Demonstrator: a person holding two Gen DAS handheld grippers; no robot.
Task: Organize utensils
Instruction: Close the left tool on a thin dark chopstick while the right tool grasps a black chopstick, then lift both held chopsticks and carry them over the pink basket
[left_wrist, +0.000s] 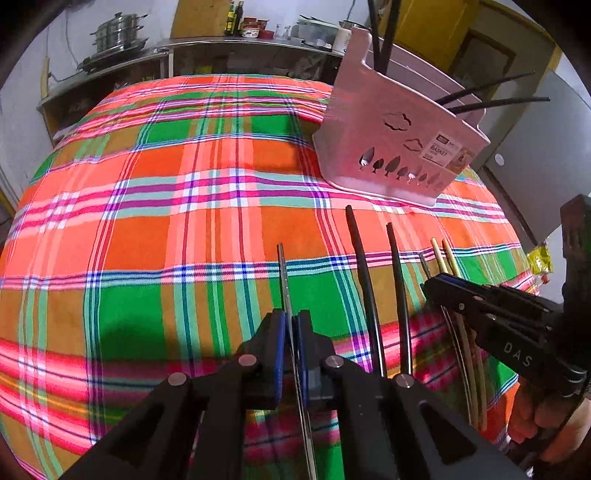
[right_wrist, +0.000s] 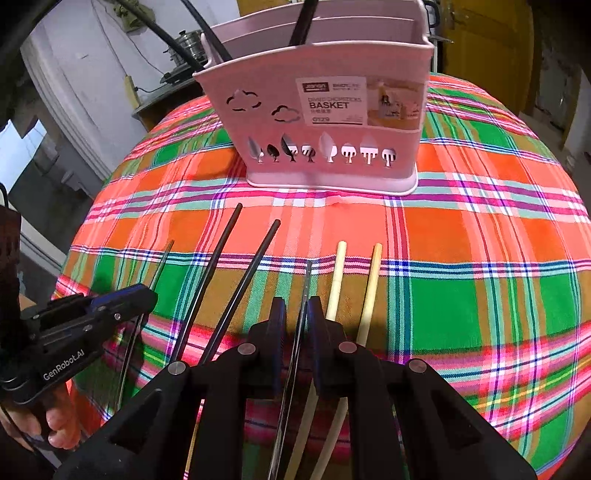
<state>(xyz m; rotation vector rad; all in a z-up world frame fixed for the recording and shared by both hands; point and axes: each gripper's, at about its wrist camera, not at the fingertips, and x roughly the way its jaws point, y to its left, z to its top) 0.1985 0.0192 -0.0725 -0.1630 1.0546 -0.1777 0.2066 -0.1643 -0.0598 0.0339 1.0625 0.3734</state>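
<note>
Gripping one thin metal chopstick (left_wrist: 283, 275) each, the left gripper (left_wrist: 291, 332) and right gripper (right_wrist: 297, 317) should lift evenly, tips level, toward the pink basket (right_wrist: 321, 110) at twelve o'clock.

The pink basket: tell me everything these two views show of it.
The pink basket is an upright caddy that looks like plastic, with inner dividers, and stands on the plaid tablecloth behind the row of loose chopsticks. Its front wall has cloud cutouts above a row of tree-shaped ones, and a printed label reading BASKET. Several black chopsticks already lean out of its top. Neither gripper touches it.
</note>
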